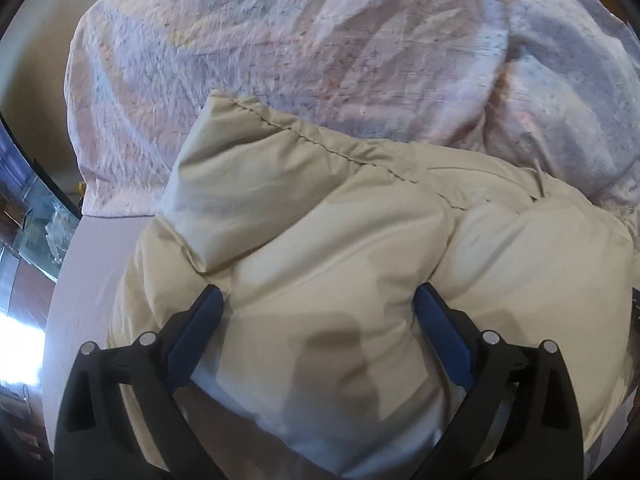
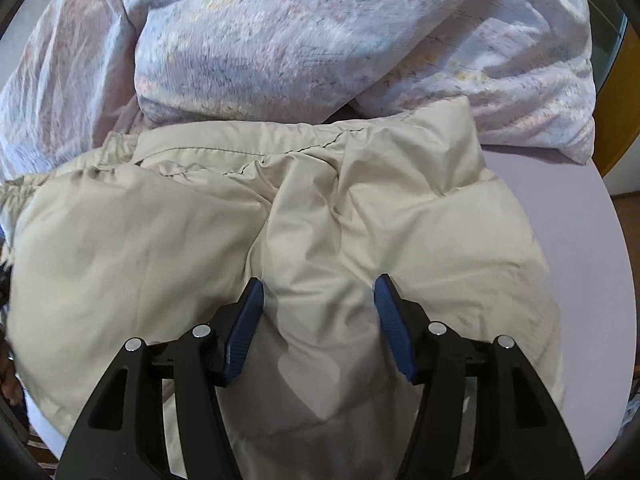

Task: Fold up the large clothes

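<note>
A beige padded jacket (image 1: pixel 320 220) lies bunched on a lilac sheet, its stitched hem toward the pillows. My left gripper (image 1: pixel 318 292) stands wide open over it. Both blue fingertips (image 1: pixel 210 300) sink into the puffy cloth, and a mound of it rises between them without being pinched. In the right wrist view the same jacket (image 2: pixel 160 240) fills the middle. My right gripper (image 2: pixel 318 284) is open about halfway, with a soft ridge of the jacket lying loose between its pads (image 2: pixel 390 320).
Pastel patterned bedding (image 1: pixel 280 40) is heaped just behind the jacket, with a pillow (image 2: pixel 520 92) at the right. Bare lilac sheet (image 2: pixel 568 220) shows right of the jacket and also at its left (image 1: pixel 92 260). The bed's edge and the floor (image 1: pixel 24 280) lie far left.
</note>
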The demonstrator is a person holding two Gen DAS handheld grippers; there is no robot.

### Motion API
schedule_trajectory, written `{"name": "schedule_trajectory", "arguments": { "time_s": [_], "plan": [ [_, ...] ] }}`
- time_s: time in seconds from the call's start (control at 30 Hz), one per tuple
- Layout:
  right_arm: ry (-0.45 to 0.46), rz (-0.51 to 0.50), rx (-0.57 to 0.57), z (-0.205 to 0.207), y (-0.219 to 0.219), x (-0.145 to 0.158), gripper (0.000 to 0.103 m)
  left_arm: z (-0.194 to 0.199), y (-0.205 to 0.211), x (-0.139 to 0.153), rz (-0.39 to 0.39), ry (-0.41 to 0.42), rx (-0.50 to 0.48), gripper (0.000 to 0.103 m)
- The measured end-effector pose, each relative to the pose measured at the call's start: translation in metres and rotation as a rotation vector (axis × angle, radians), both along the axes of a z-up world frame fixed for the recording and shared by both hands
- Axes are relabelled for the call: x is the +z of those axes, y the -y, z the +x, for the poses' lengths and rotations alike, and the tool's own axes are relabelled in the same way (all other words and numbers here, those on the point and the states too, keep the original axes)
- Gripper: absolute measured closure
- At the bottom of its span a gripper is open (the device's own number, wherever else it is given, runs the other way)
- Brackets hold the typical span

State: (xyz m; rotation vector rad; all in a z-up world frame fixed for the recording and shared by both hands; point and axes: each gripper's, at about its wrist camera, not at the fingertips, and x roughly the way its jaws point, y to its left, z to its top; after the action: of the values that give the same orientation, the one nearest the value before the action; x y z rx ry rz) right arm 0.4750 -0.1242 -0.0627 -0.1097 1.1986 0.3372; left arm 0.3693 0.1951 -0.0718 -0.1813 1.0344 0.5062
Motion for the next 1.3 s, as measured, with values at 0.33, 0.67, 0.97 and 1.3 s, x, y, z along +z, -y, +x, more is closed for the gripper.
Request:
{"name": "schedule_trajectory", "arguments": {
  "time_s": [0.33,0.67,0.97,1.3],
  "plan": [
    [0.066,-0.030,0.007,0.015,-0.031,-0.026,0.031,0.012,-0.015,-0.020,0.016,-0.009,0.020,0.002],
    [0.073,-0.068,0.018,0.020,-0.035,-0.049,0.024,0.012,-0.028,-0.038,-0.006,0.022,0.025,0.002],
    [0.135,-0.087,0.009,0.007,-0.040,-0.064,0.018,0.013,-0.034,-0.047,-0.012,0.048,0.031,0.002],
    [0.202,-0.084,-0.001,-0.012,-0.043,-0.071,0.017,0.013,-0.036,-0.047,0.005,0.079,0.032,0.002]
  ]
}}
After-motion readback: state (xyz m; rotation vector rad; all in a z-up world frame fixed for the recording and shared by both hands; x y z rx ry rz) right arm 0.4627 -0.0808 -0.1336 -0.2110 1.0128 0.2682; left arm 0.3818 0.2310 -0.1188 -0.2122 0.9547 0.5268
